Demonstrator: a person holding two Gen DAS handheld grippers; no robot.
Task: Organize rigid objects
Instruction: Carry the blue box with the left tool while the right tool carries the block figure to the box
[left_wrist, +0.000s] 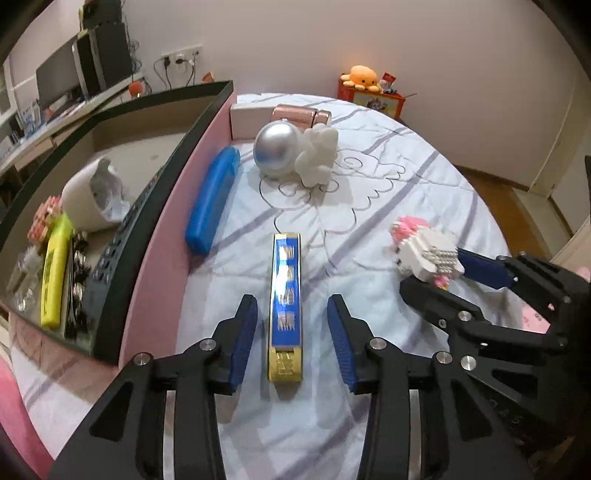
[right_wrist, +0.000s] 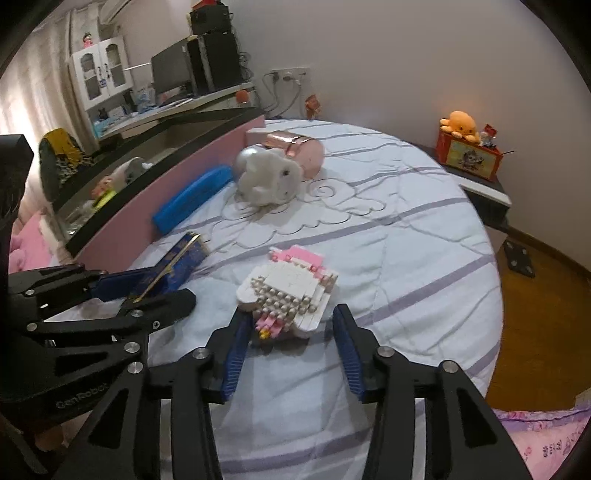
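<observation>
Left claw (left_wrist: 291, 321) apart astride the blue-gold box (left_wrist: 286, 306), pads not touching, its long axis running straight ahead on the bed (left_wrist: 388, 177); right claw (right_wrist: 290, 332) apart around the brick toy (right_wrist: 288, 291), unclamped.

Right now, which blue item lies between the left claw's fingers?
The gold-trimmed blue box, flat and printed; the plain blue case lies farther off, along the pink wall.

You are working in a home bedroom: a quilted bed cover (right_wrist: 388, 236) fills the view. A desk (right_wrist: 177, 110) with a monitor (right_wrist: 171, 70) stands against the wall, and a plush toy (right_wrist: 460, 123) sits on a bedside box (right_wrist: 467, 157).
</observation>
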